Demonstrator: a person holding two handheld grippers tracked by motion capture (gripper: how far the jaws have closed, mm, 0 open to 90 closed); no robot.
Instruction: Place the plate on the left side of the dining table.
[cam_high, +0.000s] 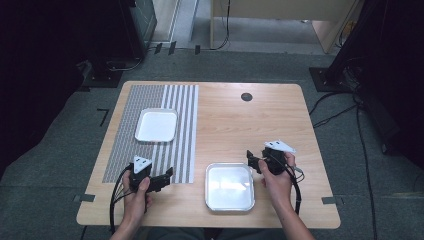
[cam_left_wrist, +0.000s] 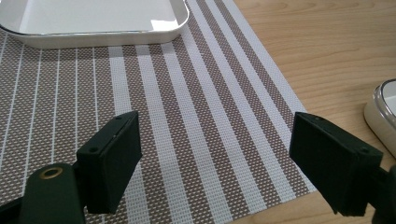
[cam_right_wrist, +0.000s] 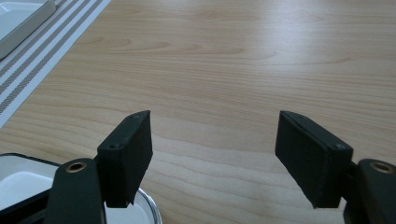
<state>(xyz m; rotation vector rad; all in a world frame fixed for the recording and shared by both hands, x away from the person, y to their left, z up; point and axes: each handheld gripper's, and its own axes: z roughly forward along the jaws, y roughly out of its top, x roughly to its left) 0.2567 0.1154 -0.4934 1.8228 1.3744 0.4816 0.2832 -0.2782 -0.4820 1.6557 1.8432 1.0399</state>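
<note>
A person sits at a wooden table (cam_high: 260, 120) with a gripper in each hand. Near the bottom middle of the high view lies a white square tray with a shiny rim (cam_high: 229, 186). It sits on bare wood, close to the person, so it is easy to reach. The right gripper (cam_high: 251, 161) hangs just beside the tray's upper right corner. Its jaws stand wide apart with nothing between them. In the right gripper view the tray's rim (cam_right_wrist: 148, 210) peeks out at the lower left, under the left jaw, so this gripper looks ready to take the tray by its edge.

A second white tray (cam_high: 156, 125) rests in the upper left part of the table, on a striped placemat (cam_high: 181, 135). The mat looks like the spot where dishes belong, so the near tray may be meant to go there too.

The left gripper (cam_high: 169, 176) waits at the lower right corner of the mat, at the lower left of the high view. Its jaws are spread wide too and hold nothing. In the left gripper view the mat's stripes (cam_left_wrist: 196, 130) run under the jaws, and the far tray (cam_left_wrist: 93, 23) sits at the upper left.
</note>
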